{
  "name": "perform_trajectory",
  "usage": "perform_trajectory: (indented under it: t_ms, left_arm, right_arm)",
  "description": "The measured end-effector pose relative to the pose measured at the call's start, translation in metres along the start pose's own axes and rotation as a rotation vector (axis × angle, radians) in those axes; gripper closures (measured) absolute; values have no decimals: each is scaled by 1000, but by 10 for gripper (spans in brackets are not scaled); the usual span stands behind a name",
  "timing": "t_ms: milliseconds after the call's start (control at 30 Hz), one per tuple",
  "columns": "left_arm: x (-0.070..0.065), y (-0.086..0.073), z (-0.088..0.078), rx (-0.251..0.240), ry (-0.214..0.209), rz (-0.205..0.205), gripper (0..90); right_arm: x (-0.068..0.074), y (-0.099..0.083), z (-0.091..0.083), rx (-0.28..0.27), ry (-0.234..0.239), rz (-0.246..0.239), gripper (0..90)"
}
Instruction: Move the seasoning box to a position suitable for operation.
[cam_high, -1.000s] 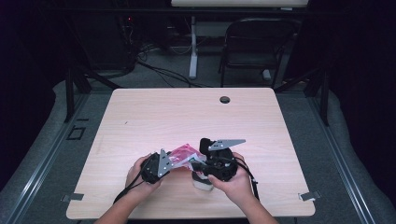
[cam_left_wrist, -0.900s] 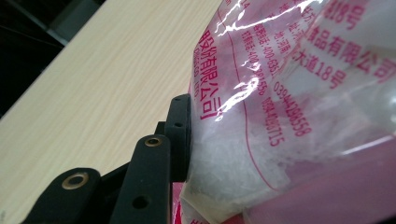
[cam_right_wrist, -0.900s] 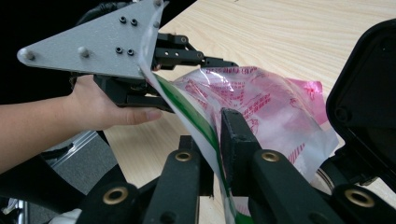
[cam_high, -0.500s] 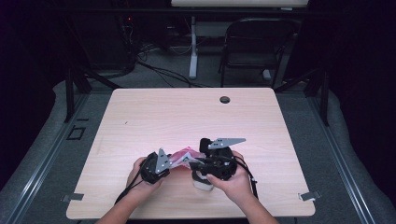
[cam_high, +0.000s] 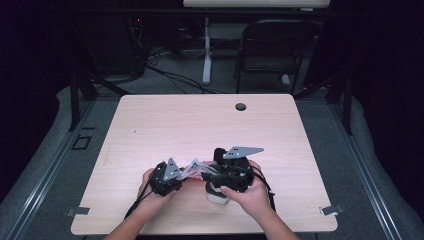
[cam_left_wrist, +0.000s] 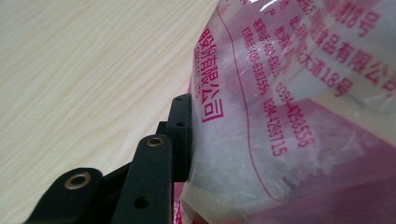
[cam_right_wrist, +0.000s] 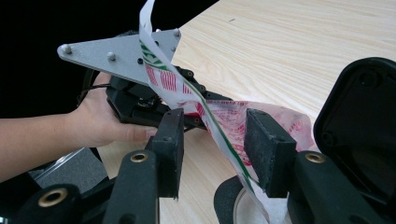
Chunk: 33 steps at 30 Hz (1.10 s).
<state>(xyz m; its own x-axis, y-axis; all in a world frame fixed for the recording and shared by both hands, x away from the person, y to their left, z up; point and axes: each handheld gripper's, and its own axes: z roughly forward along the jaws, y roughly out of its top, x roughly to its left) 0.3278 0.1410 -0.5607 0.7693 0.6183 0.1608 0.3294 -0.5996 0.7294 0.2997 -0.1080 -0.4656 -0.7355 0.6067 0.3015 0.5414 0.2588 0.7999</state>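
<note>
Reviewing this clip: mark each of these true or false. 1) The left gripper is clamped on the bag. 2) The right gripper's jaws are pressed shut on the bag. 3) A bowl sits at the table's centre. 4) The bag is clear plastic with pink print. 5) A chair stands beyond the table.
1) True: the left gripper presses on the bag.
2) False: the right gripper has just been opening; its pads stand apart with a strip of the bag between them.
3) False: the centre of the table is bare wood.
4) True.
5) True: the chair stands behind it.
</note>
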Motion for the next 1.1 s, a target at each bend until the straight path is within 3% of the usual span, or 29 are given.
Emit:
perform_trajectory:
  t_ms: [567,800,1100]
  left_arm:
    - [7,-5,3,4,-47,-70,704]
    - [8,-5,3,4,-52,-75,704]
    - [11,-6,4,-4,-61,-98,706]
  right_arm:
    - [-2,3,-3,-3,-5,9,569]
    - [-5,4,-6,6,-11,21,571]
    - [-11,7,-15,-23,-27,39,570]
